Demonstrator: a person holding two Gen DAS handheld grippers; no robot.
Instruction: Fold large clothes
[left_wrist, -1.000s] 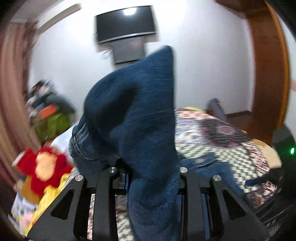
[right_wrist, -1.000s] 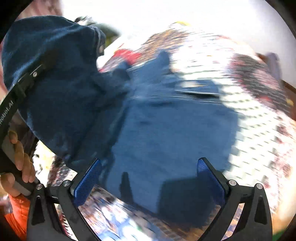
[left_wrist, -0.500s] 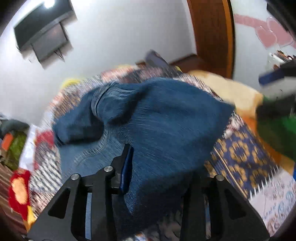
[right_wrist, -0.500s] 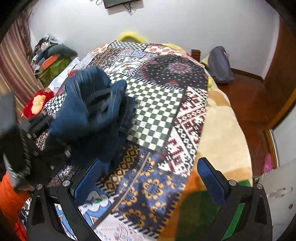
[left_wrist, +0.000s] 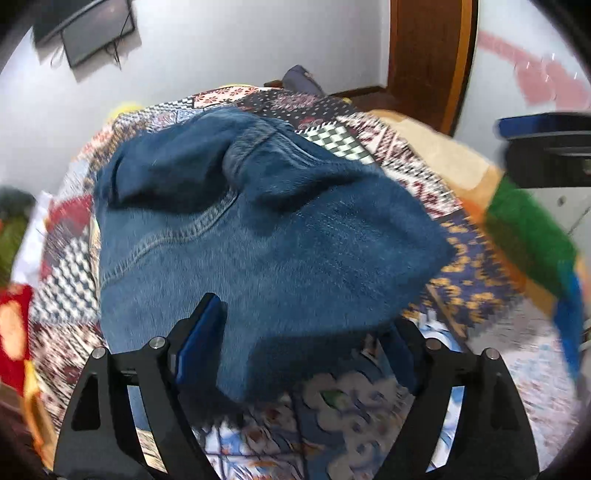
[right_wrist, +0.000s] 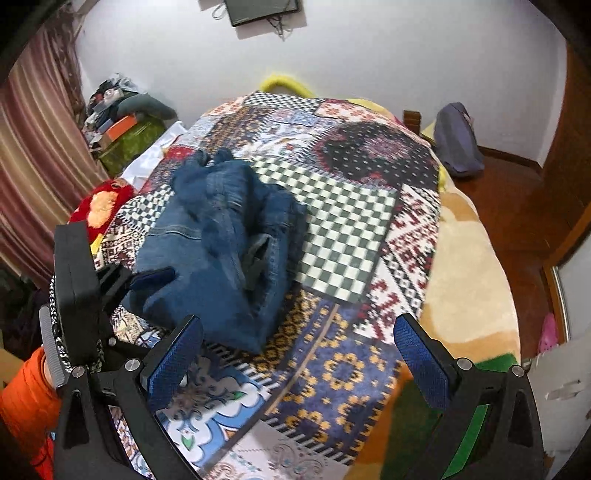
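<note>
1. Jeans (right_wrist: 221, 243) lie bunched in a rough stack on the patchwork bedspread (right_wrist: 347, 229), ahead and left of the right gripper (right_wrist: 297, 363). Folding looks mostly done; layers are uneven and need squaring.
2. Left gripper (left_wrist: 295, 354) jaws have just been opening; denim edge lies between them, pads off the cloth.
3. Right gripper is wide open, holds nothing.
4. Left wrist view is blurred; lower layers are hidden, fold count unclear.

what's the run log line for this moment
left gripper: jaws just opening, jeans edge between, unpinched | right gripper: open, empty | jeans bunched on patchwork bedspread
</note>
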